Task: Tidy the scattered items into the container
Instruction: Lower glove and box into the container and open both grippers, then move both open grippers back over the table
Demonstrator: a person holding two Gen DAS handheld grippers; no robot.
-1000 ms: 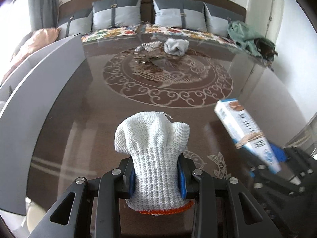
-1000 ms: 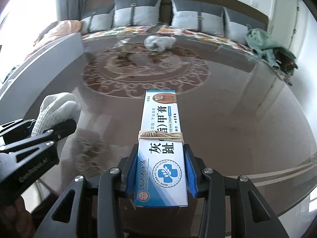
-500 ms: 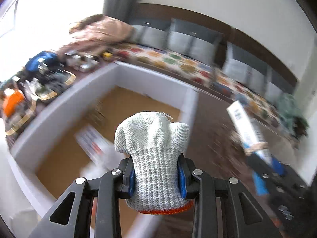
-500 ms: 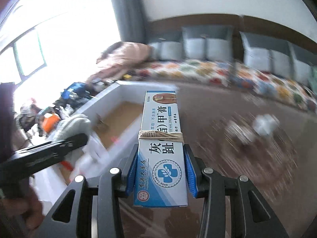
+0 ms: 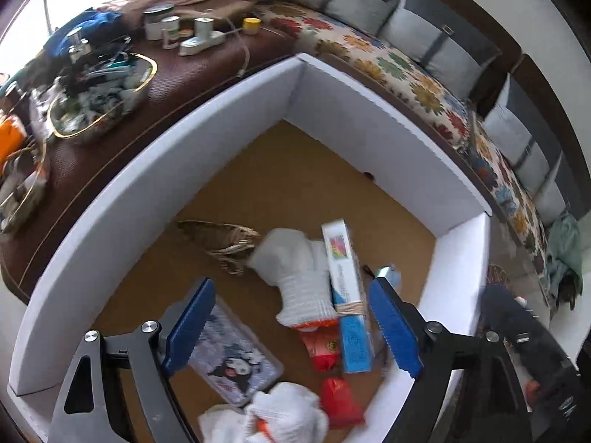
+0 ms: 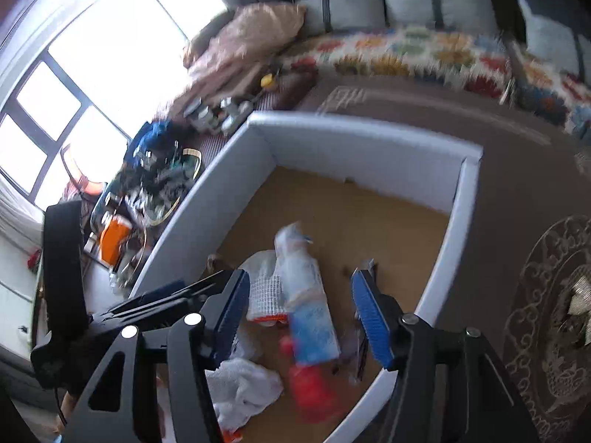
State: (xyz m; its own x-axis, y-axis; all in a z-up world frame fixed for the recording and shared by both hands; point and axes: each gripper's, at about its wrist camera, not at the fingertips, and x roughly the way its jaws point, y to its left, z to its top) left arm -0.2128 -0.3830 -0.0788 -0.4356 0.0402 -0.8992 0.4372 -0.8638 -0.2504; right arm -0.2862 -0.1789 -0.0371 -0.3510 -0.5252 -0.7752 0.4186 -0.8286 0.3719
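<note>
Ointment box lengthwise toward container's far wall, beside glove

1. a dark brown table bears a clutter of small jars and bottles.
2. a gold-rimmed tray full of odds and ends sits near them, by an orange object.
3. a floral bench cushion runs behind, backed by grey pillows.
4. a pinkish blanket lies heaped by the bright window.
5. a green cloth is bunched at the far right.
</note>
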